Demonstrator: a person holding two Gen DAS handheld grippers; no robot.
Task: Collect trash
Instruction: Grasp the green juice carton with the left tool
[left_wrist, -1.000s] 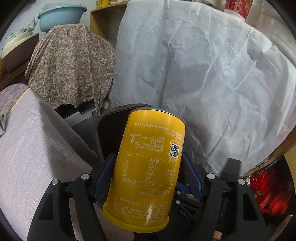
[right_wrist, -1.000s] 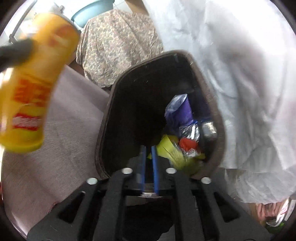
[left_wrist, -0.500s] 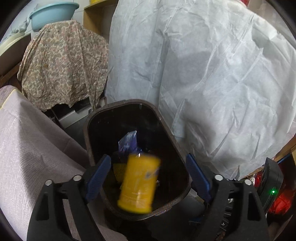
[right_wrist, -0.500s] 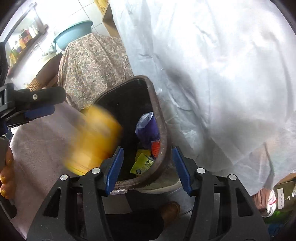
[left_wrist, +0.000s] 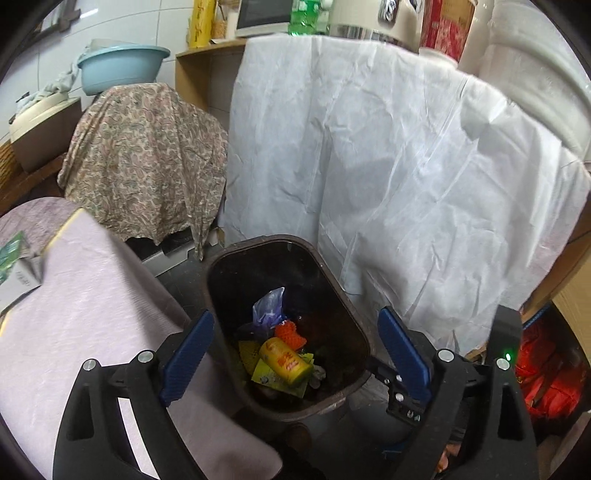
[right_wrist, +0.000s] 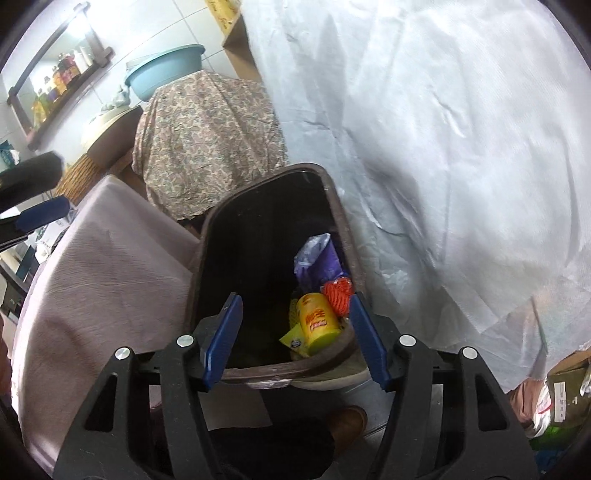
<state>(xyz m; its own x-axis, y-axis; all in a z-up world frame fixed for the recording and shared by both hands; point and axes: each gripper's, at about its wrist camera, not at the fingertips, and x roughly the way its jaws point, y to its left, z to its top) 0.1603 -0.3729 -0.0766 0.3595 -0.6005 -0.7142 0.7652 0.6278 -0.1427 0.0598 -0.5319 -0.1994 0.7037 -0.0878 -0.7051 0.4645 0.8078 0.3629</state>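
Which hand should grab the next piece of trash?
Probably left. Both grippers hang open and empty over the bin, where the yellow can lies, but the left sits nearer the cloth-covered table with a green packet.

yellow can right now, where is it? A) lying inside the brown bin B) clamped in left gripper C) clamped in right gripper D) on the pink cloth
A: the yellow can lies on the wrappers inside the brown bin; the left gripper and the right gripper are both open with nothing between the pads.
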